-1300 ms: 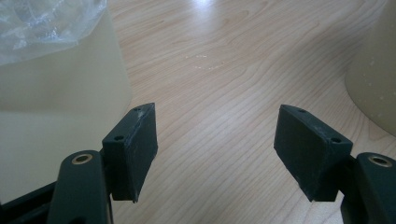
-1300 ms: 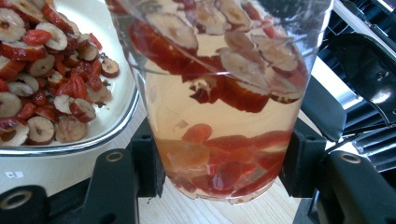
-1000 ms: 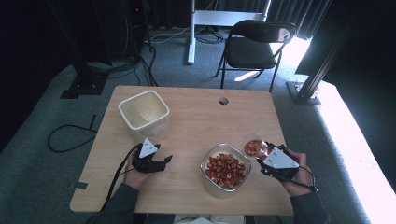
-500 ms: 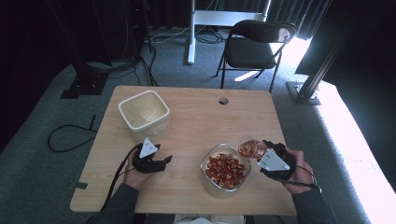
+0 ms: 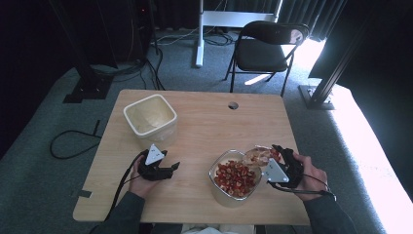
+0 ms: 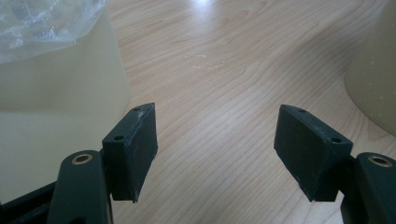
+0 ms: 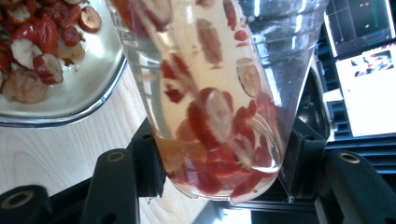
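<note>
Your right gripper [image 5: 271, 157] has its jaws pinching a clear plastic cup of sliced red dried fruit [image 7: 210, 93], one black pad on each side of the cup's lower wall. You hold this cup tipped over, its mouth toward the clear glass bowl of the same red slices [image 5: 234, 178], which stands near the front edge of the tabletop [image 5: 204, 126], right of the middle. In the high view the cup [image 5: 257, 155] hangs just above the bowl's far right rim, and in the right gripper view the bowl's rim and its fruit [image 7: 51, 60] lie at the upper left, beside the cup.

Your left gripper [image 5: 168, 168] rests low over the tabletop toward the front left, jaws spread wide with bare wood between them. Its pads [image 6: 135, 149] close on nothing. A cream square plastic container [image 5: 148, 117] stands near the back left corner, well apart from the bowl. In the left gripper view, cream walls [image 6: 60, 93] rise on both sides of the jaws.
</note>
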`<state>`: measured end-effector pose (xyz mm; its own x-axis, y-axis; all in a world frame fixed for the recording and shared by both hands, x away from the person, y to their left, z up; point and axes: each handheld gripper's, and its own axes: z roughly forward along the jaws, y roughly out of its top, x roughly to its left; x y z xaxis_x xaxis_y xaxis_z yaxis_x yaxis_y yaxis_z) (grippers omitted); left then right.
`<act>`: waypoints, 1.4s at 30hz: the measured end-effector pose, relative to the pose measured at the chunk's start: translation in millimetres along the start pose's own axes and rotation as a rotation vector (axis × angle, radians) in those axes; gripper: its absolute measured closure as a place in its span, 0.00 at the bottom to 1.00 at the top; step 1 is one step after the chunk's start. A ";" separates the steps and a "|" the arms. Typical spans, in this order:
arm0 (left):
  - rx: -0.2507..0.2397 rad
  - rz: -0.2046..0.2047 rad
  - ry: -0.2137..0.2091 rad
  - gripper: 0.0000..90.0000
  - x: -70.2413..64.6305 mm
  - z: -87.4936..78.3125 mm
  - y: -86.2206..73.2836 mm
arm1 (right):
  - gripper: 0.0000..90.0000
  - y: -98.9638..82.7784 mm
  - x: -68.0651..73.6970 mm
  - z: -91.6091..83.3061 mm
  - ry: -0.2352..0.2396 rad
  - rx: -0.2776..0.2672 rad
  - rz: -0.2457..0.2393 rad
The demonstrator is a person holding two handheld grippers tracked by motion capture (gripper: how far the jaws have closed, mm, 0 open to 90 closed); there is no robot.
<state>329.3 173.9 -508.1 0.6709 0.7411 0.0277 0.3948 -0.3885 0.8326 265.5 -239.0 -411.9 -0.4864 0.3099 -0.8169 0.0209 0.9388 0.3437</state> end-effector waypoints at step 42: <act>-0.002 0.000 -0.002 0.34 0.0 0.0 -0.4 | 0.48 30.9 15.9 -13.7 -0.261 0.124 -0.434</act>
<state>329.1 174.0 -508.5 0.6725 0.7396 0.0267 0.3934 -0.3878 0.8336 246.5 -207.1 -407.9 -0.2396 -0.1000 -0.9657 -0.0234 0.9950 -0.0972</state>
